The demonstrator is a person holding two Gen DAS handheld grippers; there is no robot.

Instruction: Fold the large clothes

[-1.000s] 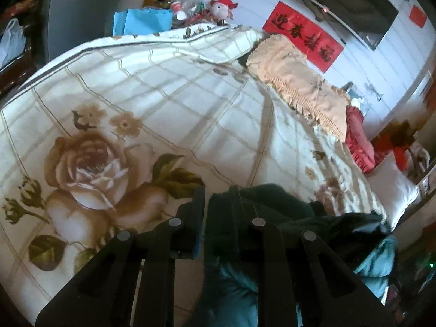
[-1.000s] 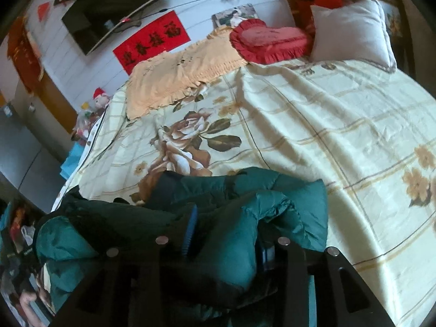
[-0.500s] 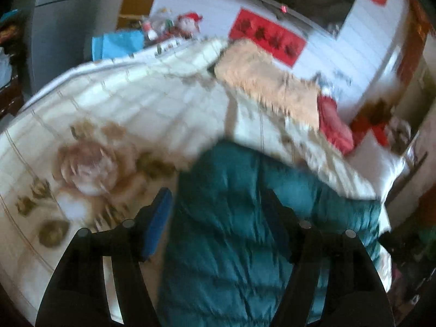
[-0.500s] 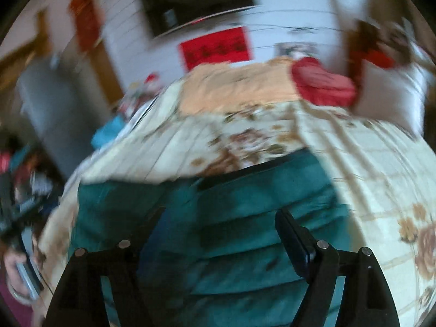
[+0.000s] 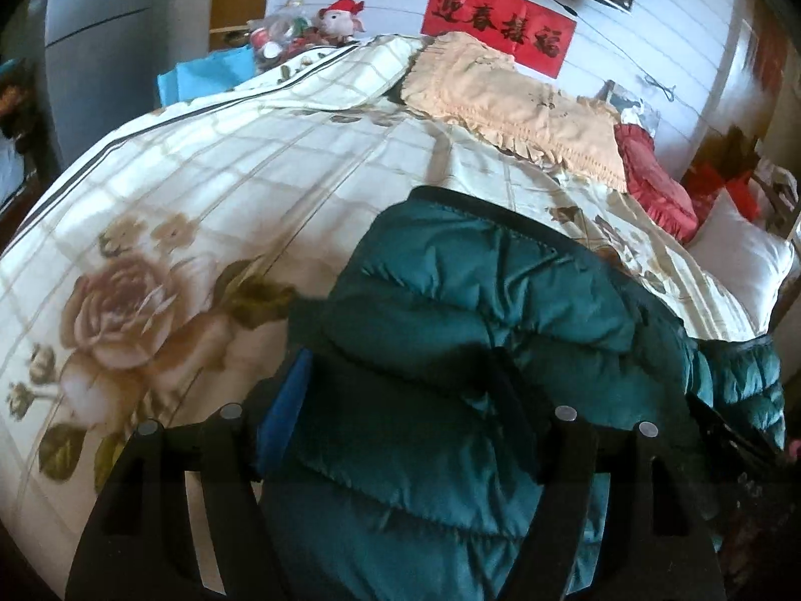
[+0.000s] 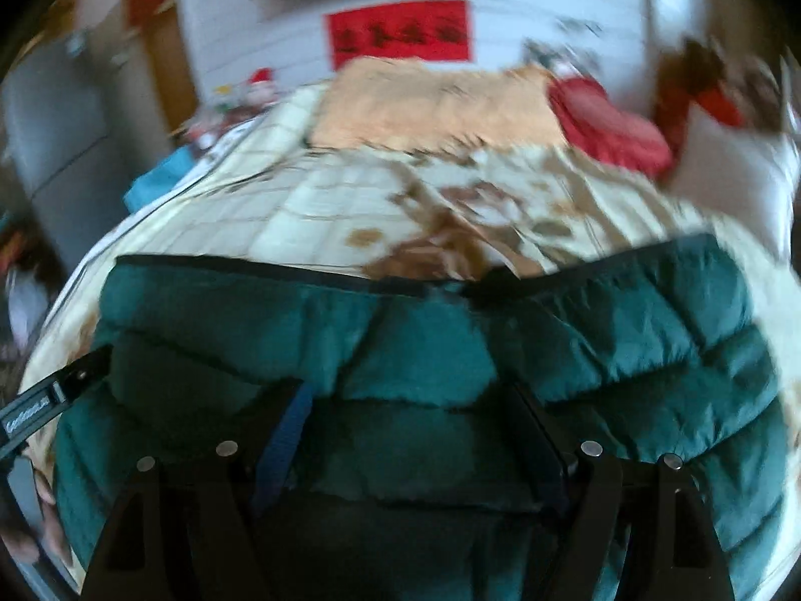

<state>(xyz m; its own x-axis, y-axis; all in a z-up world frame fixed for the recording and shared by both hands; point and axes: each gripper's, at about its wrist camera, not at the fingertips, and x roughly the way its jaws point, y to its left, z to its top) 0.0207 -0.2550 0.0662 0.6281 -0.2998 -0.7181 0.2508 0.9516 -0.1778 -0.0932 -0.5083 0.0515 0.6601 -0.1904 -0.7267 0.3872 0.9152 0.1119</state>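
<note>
Covering the bed, a rose-print quilt bears the teal jacket; both tongs gape, empty.

Both wrist views look forward from close above the green jacket across the bed toward the wall banner, sharing jacket, bed and banner; the right view is blurred.

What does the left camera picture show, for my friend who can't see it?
A puffy dark green jacket lies spread on a bed with a cream quilt printed with big roses. The left gripper is open, its fingers on either side of the jacket's near part. A red banner hangs on the wall behind.
</note>
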